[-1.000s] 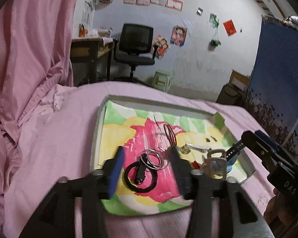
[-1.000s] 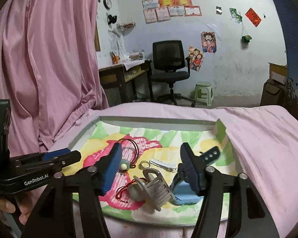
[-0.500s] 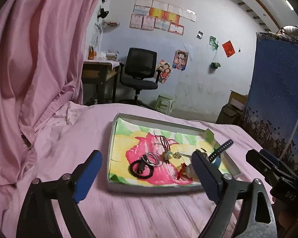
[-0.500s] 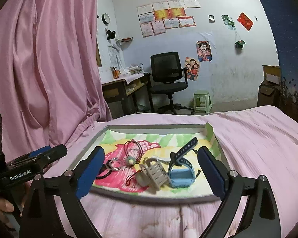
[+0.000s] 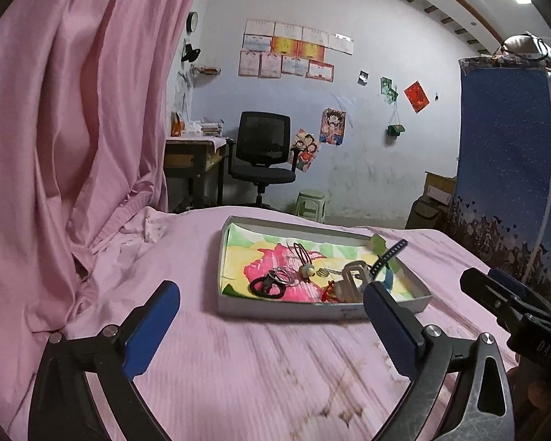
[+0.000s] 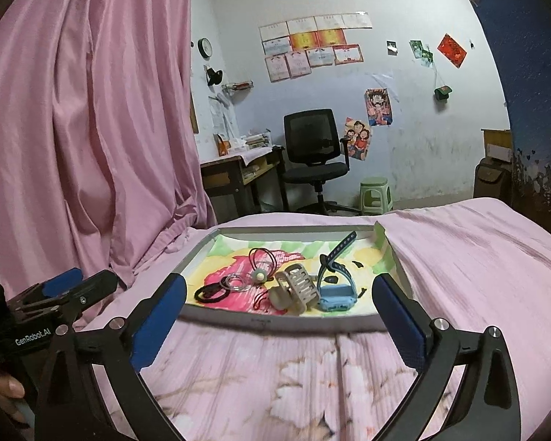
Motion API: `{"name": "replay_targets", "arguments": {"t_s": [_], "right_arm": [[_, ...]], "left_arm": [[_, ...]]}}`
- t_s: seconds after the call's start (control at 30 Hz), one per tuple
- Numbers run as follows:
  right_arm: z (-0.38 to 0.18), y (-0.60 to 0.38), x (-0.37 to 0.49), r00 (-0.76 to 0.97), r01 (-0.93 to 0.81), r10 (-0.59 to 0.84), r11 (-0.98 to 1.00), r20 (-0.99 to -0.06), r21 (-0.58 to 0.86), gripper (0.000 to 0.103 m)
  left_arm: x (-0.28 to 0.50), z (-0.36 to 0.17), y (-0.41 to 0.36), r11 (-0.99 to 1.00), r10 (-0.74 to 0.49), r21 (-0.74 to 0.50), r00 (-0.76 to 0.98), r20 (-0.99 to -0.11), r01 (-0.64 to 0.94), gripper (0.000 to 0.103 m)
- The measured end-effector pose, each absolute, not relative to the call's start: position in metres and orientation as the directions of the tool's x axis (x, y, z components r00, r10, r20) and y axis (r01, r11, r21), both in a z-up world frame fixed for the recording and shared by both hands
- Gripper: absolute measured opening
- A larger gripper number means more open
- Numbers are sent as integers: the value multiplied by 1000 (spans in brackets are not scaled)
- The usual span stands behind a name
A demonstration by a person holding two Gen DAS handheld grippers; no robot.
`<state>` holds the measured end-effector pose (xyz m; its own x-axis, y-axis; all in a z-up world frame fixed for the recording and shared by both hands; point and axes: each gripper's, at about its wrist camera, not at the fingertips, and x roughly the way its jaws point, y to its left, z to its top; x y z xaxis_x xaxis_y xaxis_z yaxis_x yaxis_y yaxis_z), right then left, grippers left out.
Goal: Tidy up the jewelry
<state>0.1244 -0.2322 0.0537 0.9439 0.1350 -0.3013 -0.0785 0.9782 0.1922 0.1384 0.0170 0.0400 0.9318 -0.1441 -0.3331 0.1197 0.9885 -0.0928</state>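
A shallow white tray (image 6: 238, 316) lined with a colourful flower drawing lies on the pink bed; it also shows in the left wrist view (image 5: 275, 308). In it lie a black hair tie (image 6: 210, 293), silver rings (image 6: 235, 281), a dark cord loop with a pale bead (image 6: 259, 275), a grey claw clip (image 6: 294, 289) and a blue watch (image 6: 336, 296). My left gripper (image 5: 272, 327) is open and empty, in front of the tray. My right gripper (image 6: 281, 321) is open and empty, at the tray's near edge.
Pink bedding (image 5: 260, 367) covers the surface around the tray. A pink curtain (image 5: 73, 128) hangs at the left. A blue fabric panel (image 5: 510, 169) stands at the right. A desk and black office chair (image 6: 316, 158) and a green stool (image 6: 375, 193) stand beyond the bed.
Both grippers have pulled back and up from over the tray and their jaws have opened wide. The tray's contents lie as before.
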Motion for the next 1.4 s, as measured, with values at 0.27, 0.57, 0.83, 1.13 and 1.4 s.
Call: {"name": "replay_targets", "arguments": {"t_s": [0.27,0.57,0.83,1.13,1.4], "right_arm": [[52,-239,85,950,-67,117,982,-290,179,100],[43,-246,50,949,-47,99,983,-299,178,100],[33,-245,23,951,-38,83,987,-297,155,100],[21,-246,4,957,-2,42,991,-287,136,100],[15,-247,4,954,4,34,992,-297,128,100]], "left_arm": [[104,28,13,990,-132,-81,931,-341,111,101],[67,14,2,994,-110,-51,939,-326,98,102],[49,7,-2,996,-88,-50,944,-317,75,102],[41,-6,-4,997,-67,-64,944,-323,49,102],[39,-10,-3,997,-60,-60,947,-317,43,102]]}}
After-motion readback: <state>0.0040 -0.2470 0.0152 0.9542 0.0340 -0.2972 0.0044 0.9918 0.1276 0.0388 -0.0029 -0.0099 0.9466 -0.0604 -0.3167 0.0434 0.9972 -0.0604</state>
